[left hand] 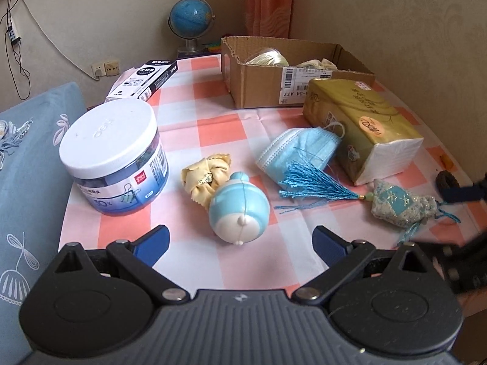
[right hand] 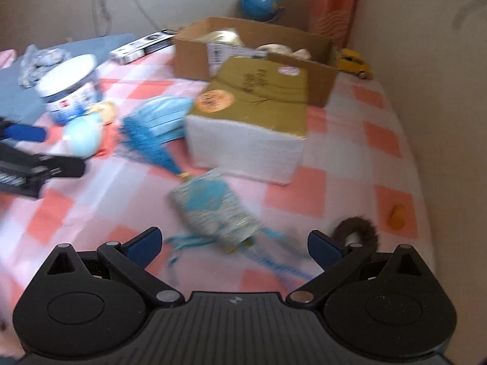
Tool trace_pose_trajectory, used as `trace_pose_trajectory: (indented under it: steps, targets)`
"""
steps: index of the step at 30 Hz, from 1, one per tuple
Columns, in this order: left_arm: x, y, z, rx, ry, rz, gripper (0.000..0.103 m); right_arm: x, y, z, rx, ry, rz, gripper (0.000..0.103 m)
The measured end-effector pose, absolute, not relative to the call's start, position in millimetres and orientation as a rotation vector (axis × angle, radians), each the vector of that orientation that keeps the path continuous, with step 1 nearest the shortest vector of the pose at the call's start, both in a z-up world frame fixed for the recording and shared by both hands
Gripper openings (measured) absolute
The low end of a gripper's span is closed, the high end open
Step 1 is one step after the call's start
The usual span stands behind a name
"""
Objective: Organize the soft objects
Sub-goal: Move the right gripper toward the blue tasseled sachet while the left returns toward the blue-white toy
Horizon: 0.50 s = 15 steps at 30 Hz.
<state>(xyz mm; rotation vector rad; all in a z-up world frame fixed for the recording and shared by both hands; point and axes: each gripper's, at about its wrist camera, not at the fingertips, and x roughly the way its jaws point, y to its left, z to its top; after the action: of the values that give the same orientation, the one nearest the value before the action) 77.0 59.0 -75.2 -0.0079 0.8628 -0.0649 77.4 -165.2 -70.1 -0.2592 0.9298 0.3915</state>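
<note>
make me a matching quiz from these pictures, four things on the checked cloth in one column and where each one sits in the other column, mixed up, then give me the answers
Things:
1. face mask
2. binder clip tub
3. sachet
4. tissue pack

Places:
A. nearest the blue pillow
B. just in front of the cardboard box
C. leaning on the tissue pack's side
D. straight ahead of the open right gripper

Pairs: 1-C, 2-A, 3-D, 4-B

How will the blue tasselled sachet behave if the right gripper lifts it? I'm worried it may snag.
The sachet looks like stuffed fabric, so it will probably squash between the fingers. Its tassel should dangle and may drag the face mask it touches.
</note>
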Motion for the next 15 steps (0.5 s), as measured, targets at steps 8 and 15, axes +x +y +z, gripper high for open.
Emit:
trace_pose_trajectory:
  steps: [8,15]
  targets:
    - [81,60,-78,-0.011,0.865,-0.082,0.100,78,-151,-83,-0.218,0.957,0.453,0.103]
    - [88,62,-80,-0.015,0.843,-0.085,0.092,88,-140,-88,-0.269,0.917,0.441,0.103]
